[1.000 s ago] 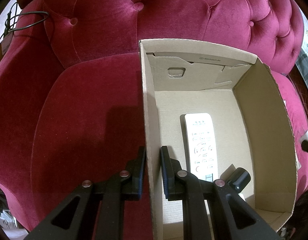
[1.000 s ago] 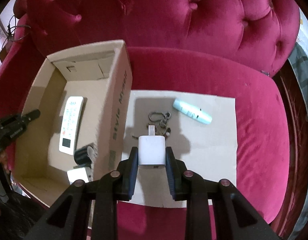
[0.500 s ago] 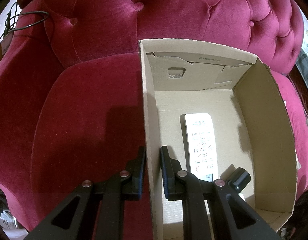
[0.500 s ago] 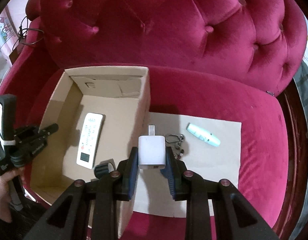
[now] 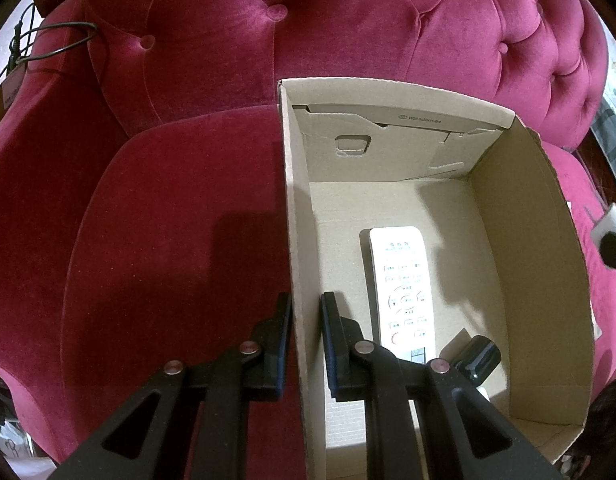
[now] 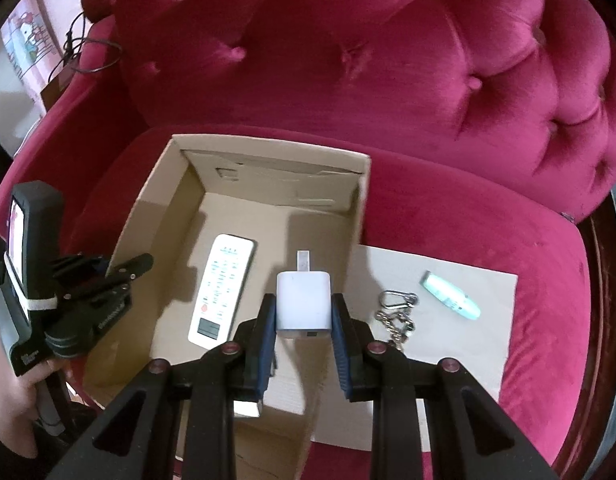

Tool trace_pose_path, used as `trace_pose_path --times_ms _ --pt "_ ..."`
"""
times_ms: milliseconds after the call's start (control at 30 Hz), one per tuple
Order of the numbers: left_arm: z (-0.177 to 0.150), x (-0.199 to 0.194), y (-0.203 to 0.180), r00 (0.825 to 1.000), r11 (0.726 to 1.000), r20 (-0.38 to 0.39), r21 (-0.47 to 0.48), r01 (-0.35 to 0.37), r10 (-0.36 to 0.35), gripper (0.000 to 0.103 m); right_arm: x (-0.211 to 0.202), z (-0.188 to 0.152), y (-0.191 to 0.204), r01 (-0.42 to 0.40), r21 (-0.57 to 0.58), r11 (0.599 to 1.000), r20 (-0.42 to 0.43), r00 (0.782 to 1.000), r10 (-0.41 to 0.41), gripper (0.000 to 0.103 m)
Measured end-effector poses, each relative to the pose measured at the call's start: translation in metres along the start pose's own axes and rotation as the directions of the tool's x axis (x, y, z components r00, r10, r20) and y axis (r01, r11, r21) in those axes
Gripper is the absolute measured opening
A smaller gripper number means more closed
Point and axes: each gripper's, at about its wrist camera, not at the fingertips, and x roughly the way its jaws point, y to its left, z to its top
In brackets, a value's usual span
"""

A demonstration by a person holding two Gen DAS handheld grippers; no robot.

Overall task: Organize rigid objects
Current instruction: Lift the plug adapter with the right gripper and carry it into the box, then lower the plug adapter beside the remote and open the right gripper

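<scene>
My right gripper (image 6: 304, 312) is shut on a white USB charger (image 6: 304, 306), held in the air above the right wall of the open cardboard box (image 6: 356, 208). My left gripper (image 5: 305, 320) is shut on the box's left wall (image 5: 298, 264), one finger outside and one inside. A white remote (image 5: 404, 284) (image 6: 224, 280) lies on the box floor. A black cylinder (image 5: 478, 358) rests in the box's near corner. On the cardboard sheet (image 6: 468, 344) to the right lie a keyring with a carabiner (image 6: 398, 312) and a mint-green tube (image 6: 450, 294).
Everything sits on a crimson tufted sofa (image 6: 388, 80). A person's hand (image 6: 16, 412) holds the left gripper's handle at the sofa's left side. A black cable (image 5: 48, 44) hangs over the sofa's left arm.
The right gripper carried the charger up and to the left, from over the cardboard sheet to above the box's right wall. The left gripper kept its hold on the box wall.
</scene>
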Motion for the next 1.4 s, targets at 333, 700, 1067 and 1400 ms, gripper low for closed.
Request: trace_pose_path --times_ms 333,700,1067,1400 --pt "0.000 -0.001 0.000 1.000 1.000 -0.001 -0.001 0.002 -0.002 0.016 0.034 0.003 0.029 -0.023 -0.025 0.999 -0.049 0.999 0.022 0.027" --pt "0.000 -0.001 0.000 1.000 1.000 -0.001 -0.001 0.003 -0.003 0.016 0.086 -0.002 0.045 0.010 -0.034 0.999 -0.135 0.991 -0.014 0.027" --pt "0.000 -0.001 0.001 1.000 1.000 -0.001 0.002 0.000 0.000 0.016 0.125 -0.009 0.047 0.029 -0.012 1.000 -0.200 0.979 -0.030 0.027" --pt "0.001 0.000 0.001 1.000 1.000 -0.001 0.001 0.002 -0.002 0.016 0.133 -0.005 0.047 0.031 -0.016 0.999 -0.204 0.978 -0.034 0.027"
